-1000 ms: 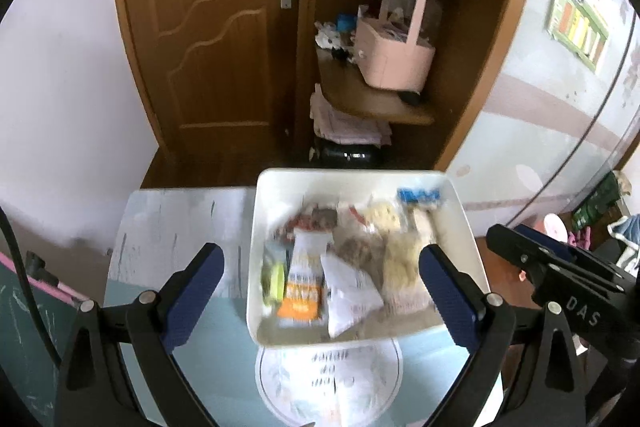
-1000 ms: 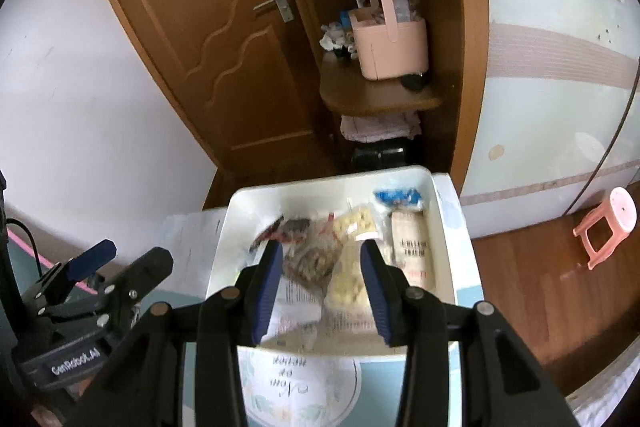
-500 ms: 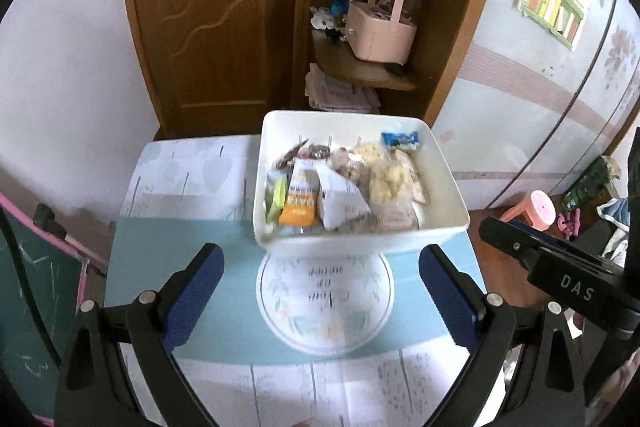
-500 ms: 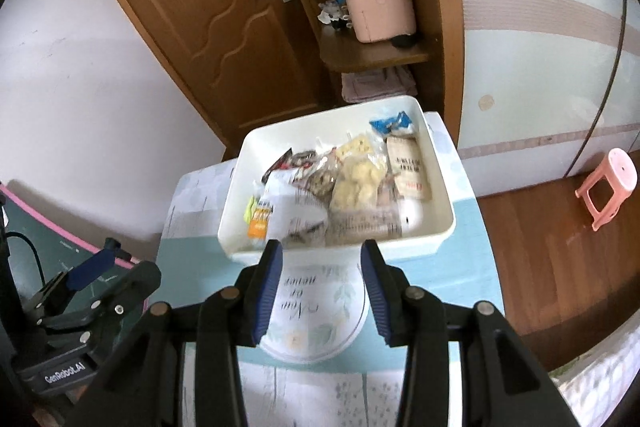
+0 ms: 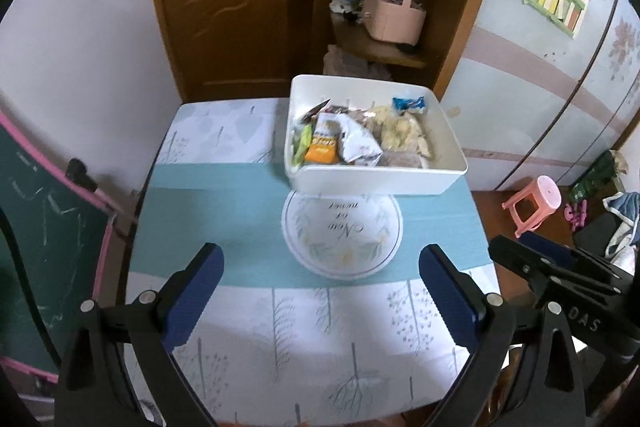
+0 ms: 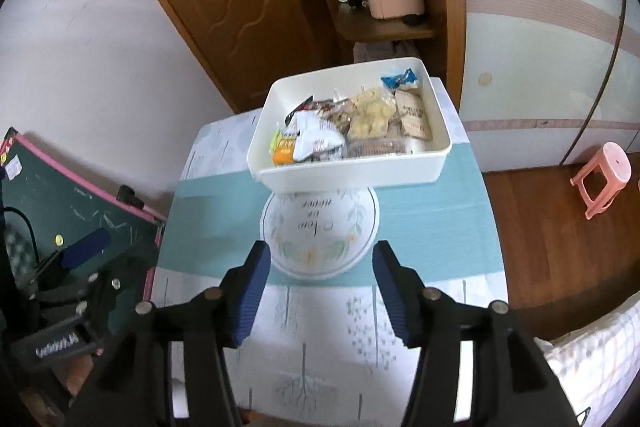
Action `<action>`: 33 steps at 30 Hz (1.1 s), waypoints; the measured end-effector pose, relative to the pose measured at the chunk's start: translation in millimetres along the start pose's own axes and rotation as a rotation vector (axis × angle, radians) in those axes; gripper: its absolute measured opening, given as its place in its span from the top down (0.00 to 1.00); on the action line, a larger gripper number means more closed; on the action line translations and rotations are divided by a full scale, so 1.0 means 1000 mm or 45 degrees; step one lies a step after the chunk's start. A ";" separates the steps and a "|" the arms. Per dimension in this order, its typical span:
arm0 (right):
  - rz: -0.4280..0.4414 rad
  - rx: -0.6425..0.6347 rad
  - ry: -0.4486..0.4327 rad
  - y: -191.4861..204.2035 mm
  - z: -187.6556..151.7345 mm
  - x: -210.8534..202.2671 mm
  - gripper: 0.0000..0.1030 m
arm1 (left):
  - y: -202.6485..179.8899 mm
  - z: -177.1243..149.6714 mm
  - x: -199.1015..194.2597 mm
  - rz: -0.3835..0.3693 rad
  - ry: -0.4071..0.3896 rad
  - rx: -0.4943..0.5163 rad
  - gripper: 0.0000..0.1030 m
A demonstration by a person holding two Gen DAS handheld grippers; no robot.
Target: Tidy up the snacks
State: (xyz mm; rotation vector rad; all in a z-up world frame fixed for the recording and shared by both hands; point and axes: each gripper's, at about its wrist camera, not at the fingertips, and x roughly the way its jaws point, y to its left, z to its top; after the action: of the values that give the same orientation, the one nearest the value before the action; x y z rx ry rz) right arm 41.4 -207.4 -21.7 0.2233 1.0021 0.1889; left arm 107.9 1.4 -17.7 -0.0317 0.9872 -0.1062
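1. Both grippers are pulling back from the white bin (image 5: 376, 183): a second ago they were hovering right over the snacks, and now they are hanging over the near part of the table (image 5: 248, 311), well apart from it.
2. The left gripper (image 5: 320, 291) is holding its fingers spread wide with nothing between them; the right gripper (image 6: 320, 291) is also standing parted and empty.
3. The snack packets (image 6: 352, 131) are all lying inside the bin, which is sitting at the far side of the table, overlapping the round printed mat (image 6: 320, 231).
4. No packets are showing loose on the table, so the task is looking close to finished, if not done.
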 end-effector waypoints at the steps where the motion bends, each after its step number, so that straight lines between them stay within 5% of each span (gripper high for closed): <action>1: -0.004 -0.005 0.006 0.001 -0.004 -0.003 0.47 | 0.001 -0.003 -0.004 0.004 0.003 -0.003 0.05; 33: -0.029 -0.104 -0.065 0.018 -0.032 -0.046 0.47 | -0.013 -0.028 -0.026 0.100 0.025 0.026 0.05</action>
State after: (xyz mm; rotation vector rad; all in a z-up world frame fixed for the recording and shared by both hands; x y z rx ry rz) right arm -11.1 -199.1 3.2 0.1415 0.9437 0.2016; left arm 69.0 -7.7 -10.5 0.0264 1.0059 -0.0446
